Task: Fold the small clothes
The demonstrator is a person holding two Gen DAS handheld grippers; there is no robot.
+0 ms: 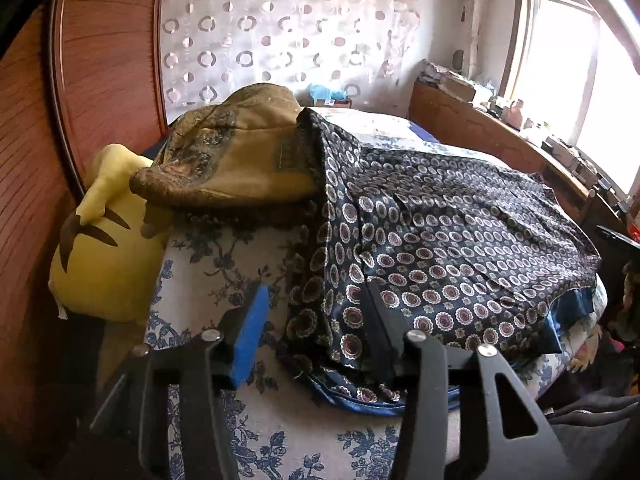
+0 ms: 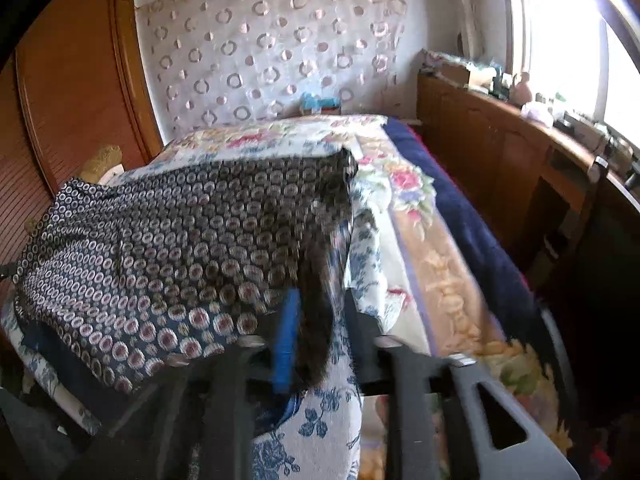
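While the dark patterned garment is lying spread across the near end of the bed, draped over a raised, blue-flowered cushion-like bulk, the person is working at its two near corners, one hand-held gripper at each. The left hand-held gripper is standing spread at the garment's left near edge, its blue pad clear of the cloth and only its dark finger lying against the folds, so I judge nothing is pinched there. The right hand-held gripper is also standing spread, with a hanging fold of the garment's right edge drooping between its fingers; the picture is blurred, and the pads are not looking pressed on it. To my eye the fold is only being started: the next move is calling for both pairs of fingers to close on the near hem and carry it toward the far edge. A tan cushion is sitting on the garment's far left corner, a yellow plush toy beside it, and a window is lighting the wooden sideboard along the bed's right.
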